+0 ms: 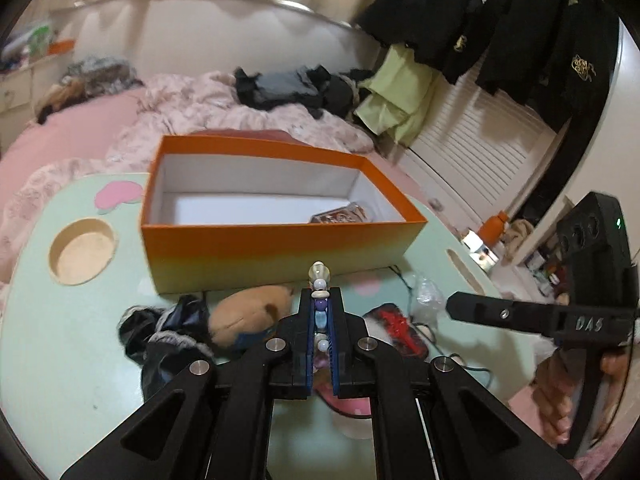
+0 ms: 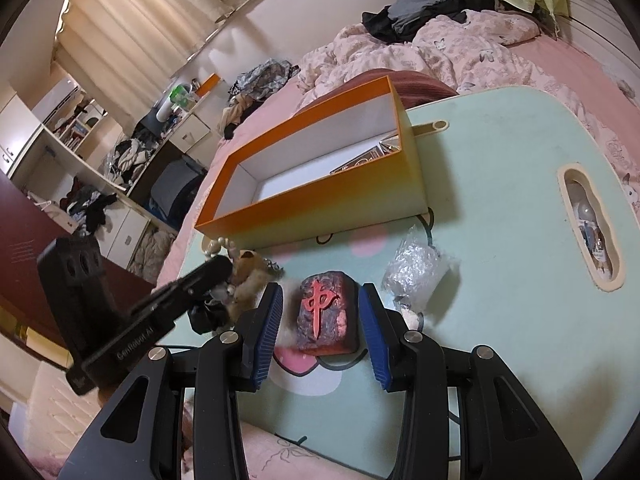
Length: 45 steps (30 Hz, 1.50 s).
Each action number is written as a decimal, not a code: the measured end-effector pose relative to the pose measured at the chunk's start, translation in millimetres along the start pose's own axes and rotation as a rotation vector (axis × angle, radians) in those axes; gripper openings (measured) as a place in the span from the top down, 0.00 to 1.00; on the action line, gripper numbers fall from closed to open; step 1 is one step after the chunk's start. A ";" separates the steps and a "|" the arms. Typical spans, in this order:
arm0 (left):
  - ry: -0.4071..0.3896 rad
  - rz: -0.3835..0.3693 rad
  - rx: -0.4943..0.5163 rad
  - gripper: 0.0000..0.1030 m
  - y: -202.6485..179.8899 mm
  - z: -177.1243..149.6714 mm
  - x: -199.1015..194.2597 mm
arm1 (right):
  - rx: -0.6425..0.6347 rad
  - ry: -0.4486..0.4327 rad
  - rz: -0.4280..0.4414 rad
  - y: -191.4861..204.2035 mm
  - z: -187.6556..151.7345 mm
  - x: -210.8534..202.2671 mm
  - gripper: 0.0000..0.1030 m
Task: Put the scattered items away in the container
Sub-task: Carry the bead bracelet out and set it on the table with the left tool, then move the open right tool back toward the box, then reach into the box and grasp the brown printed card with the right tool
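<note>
An orange box with a white inside stands on the mint table; it also shows in the right wrist view, with a shiny packet in its right end. My left gripper is shut on a bead bracelet, held just in front of the box's near wall. My right gripper is open, its fingers on either side of a plush mahjong tile with a red character, lying on the table. The left gripper shows in the right wrist view too.
On the table lie a brown plush toy, a black lacy cloth and a crumpled clear plastic bag. The table has a round cup hole and a slot. A bed with pink bedding lies behind.
</note>
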<state>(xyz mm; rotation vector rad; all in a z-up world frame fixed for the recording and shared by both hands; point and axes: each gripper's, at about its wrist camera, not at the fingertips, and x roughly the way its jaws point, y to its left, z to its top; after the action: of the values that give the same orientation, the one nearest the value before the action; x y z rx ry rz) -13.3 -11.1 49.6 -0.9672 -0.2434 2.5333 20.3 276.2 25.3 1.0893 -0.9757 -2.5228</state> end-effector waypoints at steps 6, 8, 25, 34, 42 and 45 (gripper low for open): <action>-0.067 0.025 -0.018 0.52 -1.7 -25.0 -7.7 | 0.002 0.019 0.007 2.5 -2.8 4.6 0.60; -0.084 0.035 -0.021 0.41 0.0 -26.8 -12.1 | -0.001 0.023 0.007 3.6 -3.5 5.9 0.60; -0.110 0.065 -0.020 0.19 3.5 -32.2 -20.7 | -0.045 0.073 -0.006 12.6 1.7 10.9 0.60; -0.112 0.065 0.018 0.11 -1.3 -34.9 -22.2 | -0.111 0.112 -0.137 36.1 89.2 11.1 0.60; -0.110 0.044 -0.008 0.11 3.8 -35.6 -22.7 | -0.174 0.399 -0.251 40.0 126.7 99.7 0.60; -0.108 0.034 -0.013 0.11 4.7 -35.4 -22.2 | -0.214 0.461 -0.362 36.6 131.1 125.8 0.60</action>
<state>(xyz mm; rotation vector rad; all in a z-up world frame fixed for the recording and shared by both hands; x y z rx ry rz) 23.8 -24.6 35.2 -0.8466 -0.2773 2.6215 -163.1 257.2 44.4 1.7932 -0.4045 -2.3759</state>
